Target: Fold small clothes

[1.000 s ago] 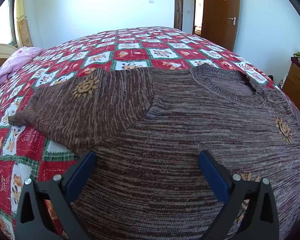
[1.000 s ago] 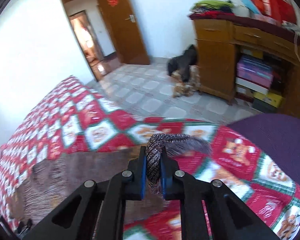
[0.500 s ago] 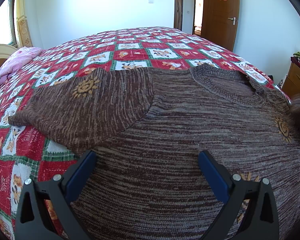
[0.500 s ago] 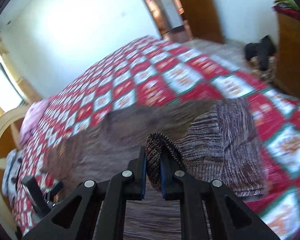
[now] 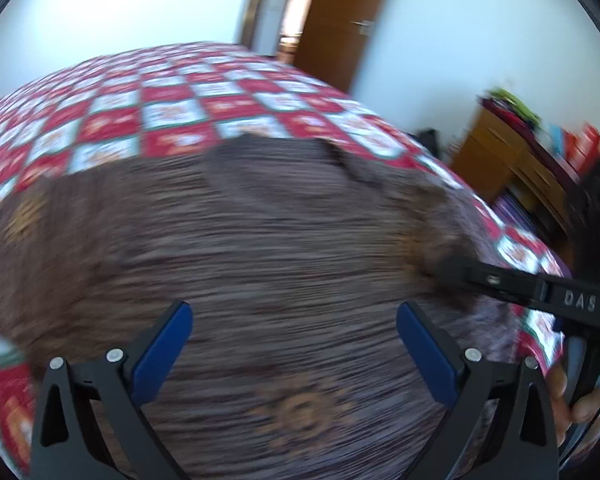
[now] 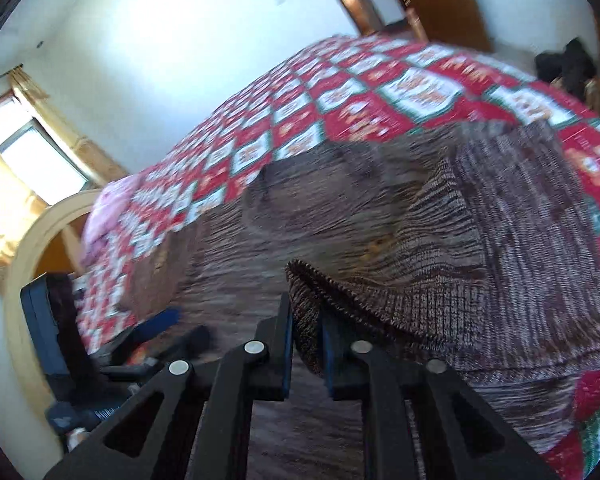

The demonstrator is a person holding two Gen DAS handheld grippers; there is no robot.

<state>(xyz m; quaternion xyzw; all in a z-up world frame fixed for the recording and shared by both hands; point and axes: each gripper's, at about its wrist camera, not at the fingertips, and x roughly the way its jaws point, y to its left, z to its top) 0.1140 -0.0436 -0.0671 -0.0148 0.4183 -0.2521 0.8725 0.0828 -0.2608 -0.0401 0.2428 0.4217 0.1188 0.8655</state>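
Your right gripper (image 6: 306, 354) has the cuff of the sleeve (image 6: 500, 248) between its blue pads, and the jaws are just starting to open, so the cuff is about to slip free. The brown sweater (image 5: 260, 248) lies flat on the red checked bedspread (image 5: 172, 120), with its neck hole (image 5: 276, 172) far from you, and the sleeve is now folded in over the chest. Your left gripper (image 5: 294, 354) hangs over the bottom part of the sweater with its jaws wide and nothing in them. Here is what could go wrong, I think. If you pull your right hand away before the pads let go all the way, the knit could catch and drag the sleeve back out, and the fold would be lost. If you drop the cuff from too high, it could flop crooked or bunch up into a lump. The sleeve looks a bit puffy near the fold, so it may spring open if you do not pat it flat. Your two grippers are also near each other, so watch that they do not bump
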